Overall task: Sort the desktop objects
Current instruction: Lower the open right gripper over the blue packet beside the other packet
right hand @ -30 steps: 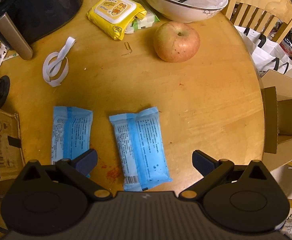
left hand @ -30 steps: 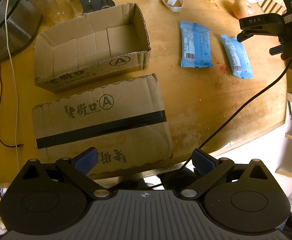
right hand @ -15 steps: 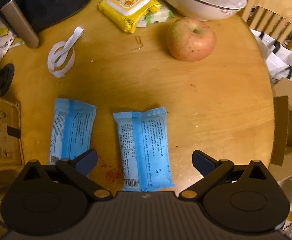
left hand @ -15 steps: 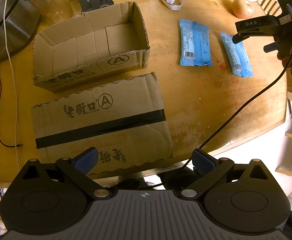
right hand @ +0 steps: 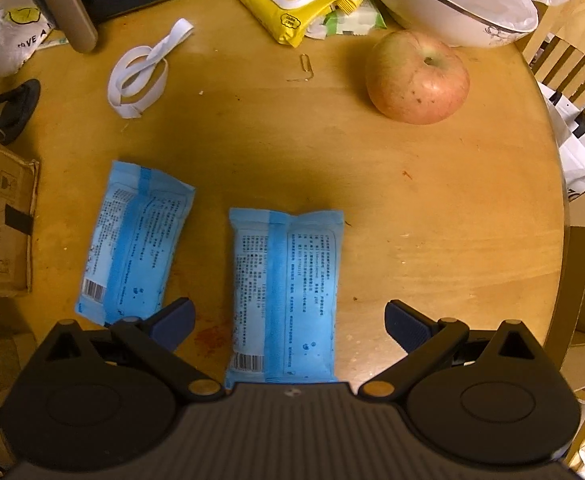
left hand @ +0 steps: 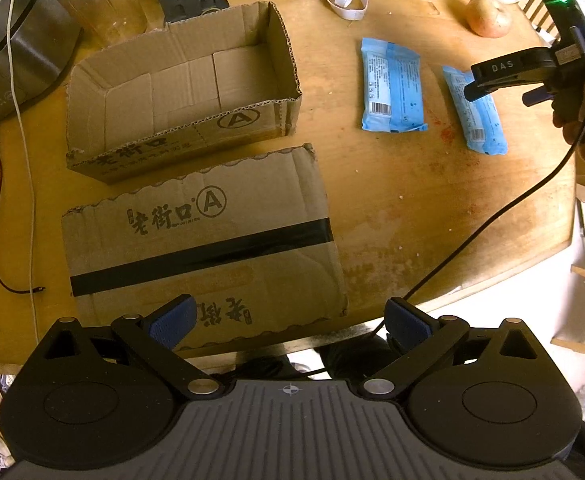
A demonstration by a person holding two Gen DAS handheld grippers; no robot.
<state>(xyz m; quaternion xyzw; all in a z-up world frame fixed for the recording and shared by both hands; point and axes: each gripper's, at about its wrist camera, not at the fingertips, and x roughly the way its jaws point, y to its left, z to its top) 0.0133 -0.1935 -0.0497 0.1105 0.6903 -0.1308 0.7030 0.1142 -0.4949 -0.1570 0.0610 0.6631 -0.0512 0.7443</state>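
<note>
Right gripper (right hand: pixel 288 320), fingers wide apart, hung over a blue packet (right hand: pixel 286 292) w/ nothing held; the slick flat wrapper could've slipped out. Left gripper (left hand: pixel 288 320) also spread, empty.

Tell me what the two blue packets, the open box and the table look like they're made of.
The two blue packets look like thin plastic film, slightly glossy, with crimped end seals and printed barcodes. The open box is plain brown corrugated cardboard; its cut edges show a wavy fluted line. The table looks like varnished wood, with visible grain and a soft sheen, though laminate can't be ruled out.
</note>
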